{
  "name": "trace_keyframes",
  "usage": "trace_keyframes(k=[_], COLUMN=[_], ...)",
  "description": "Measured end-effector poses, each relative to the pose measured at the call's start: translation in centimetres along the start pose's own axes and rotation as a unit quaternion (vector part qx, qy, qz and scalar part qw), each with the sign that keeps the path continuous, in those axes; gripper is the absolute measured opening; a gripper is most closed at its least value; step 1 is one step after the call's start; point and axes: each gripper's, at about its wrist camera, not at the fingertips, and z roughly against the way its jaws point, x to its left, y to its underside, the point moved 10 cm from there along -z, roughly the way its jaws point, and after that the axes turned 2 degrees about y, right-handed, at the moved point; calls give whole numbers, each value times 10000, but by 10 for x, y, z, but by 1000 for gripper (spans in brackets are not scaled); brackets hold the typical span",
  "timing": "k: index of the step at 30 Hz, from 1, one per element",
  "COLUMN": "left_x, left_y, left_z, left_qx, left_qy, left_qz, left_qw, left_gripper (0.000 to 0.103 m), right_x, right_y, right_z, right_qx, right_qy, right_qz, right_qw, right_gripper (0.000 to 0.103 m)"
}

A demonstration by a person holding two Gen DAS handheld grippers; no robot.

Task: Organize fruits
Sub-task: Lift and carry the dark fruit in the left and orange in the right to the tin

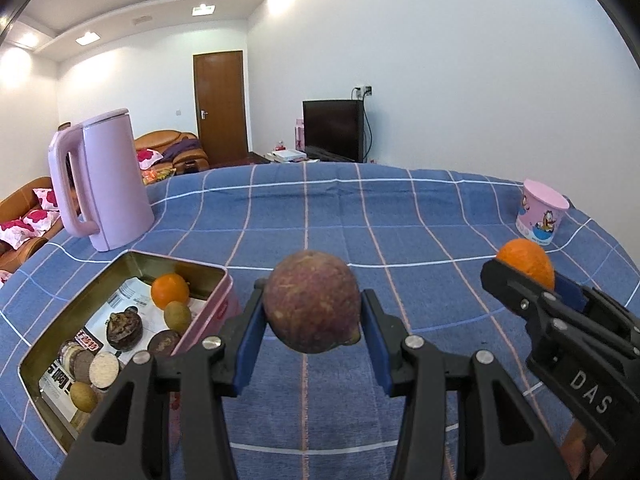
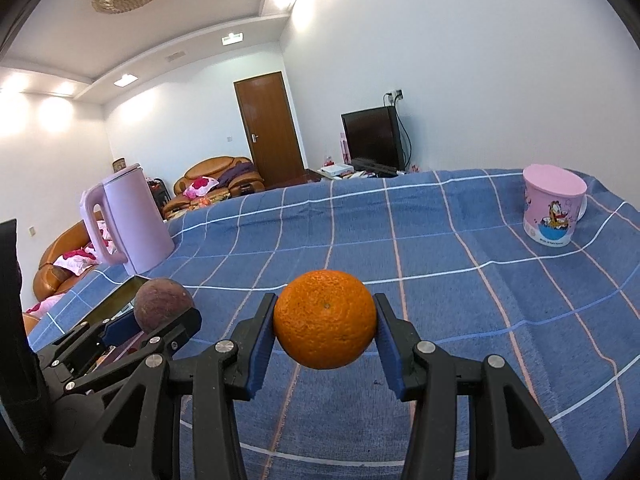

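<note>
Clenching a firm, round purple-brown fruit (image 1: 312,302) across its widest middle, the left gripper (image 1: 312,332) holds it beside the pink tin (image 1: 208,312) above the bench (image 1: 400,220), while the right gripper (image 2: 325,336) grasps a softer, lightly dimpled orange (image 2: 325,320) likewise.

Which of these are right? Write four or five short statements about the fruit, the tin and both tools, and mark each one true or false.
1. The left tool grips a round purple-brown passion fruit. True.
2. The right tool is empty. False: it is closed on a round orange mandarin.
3. The open pink rectangular metal tin already holds an orange fruit. True.
4. The tall lilac plastic kettle lies on its side. False: it stands upright on the blue checked tablecloth.
5. The pink cartoon-printed cup stands inside the tin. False: it stands apart, on the cloth's far right.
</note>
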Motion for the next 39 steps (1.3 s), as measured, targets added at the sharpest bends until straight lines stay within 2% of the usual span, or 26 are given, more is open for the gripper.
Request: trace_keyframes(k=[39], left_x=[10], left_y=[-7], left_z=[25], left_qx=[-551], left_qy=[-274], left_qz=[-19], left_qw=[9981], left_gripper=[49], right_x=[14], right_y=[-14], right_z=[32], right_qx=[-802], right_qy=[210], right_qz=[451], right_qw=[9955], right_gripper=[49])
